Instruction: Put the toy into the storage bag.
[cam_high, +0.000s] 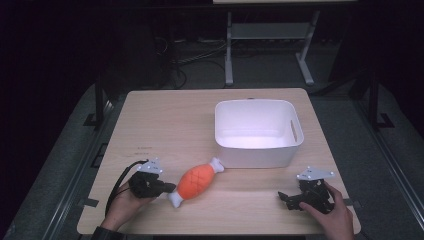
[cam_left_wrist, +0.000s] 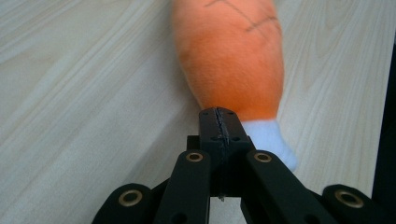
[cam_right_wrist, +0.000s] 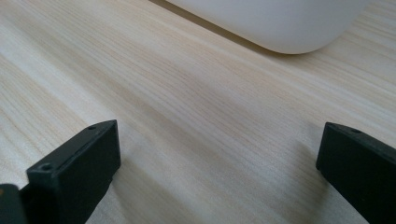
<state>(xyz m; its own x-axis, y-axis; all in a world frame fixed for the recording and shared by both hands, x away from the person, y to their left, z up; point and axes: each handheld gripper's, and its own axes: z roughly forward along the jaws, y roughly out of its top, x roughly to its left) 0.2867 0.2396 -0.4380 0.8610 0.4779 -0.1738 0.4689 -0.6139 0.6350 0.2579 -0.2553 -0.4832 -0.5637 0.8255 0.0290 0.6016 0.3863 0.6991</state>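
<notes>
- Two hands enter at the bottom edge of the high view, each holding a gripper low over the pale wooden surface (cam_high: 165, 115).
- At the lower left of that view, the left gripper (cam_high: 169, 187) points toward the frame's right, its tips just beside the lower white end of an orange plush drumstick toy (cam_high: 195, 181).
- From the left gripper view, its jaws are pressed together with nothing between them, and the tips (cam_left_wrist: 218, 122) sit right at the toy (cam_left_wrist: 233, 56) where the orange body meets the white end; whether they touch it I cannot tell.
- The toy lies diagonally at the lower centre of the high view, one white end pointing up-right toward a white bin (cam_high: 260, 132), just short of the bin's front wall.
- At the lower right, the right gripper (cam_high: 285, 197) points toward the frame's left, well apart from the toy.
- In the right gripper view, its jaws stand wide apart over bare wood, with the bin's rounded corner (cam_right_wrist: 280, 23) at the top of the frame.
</notes>
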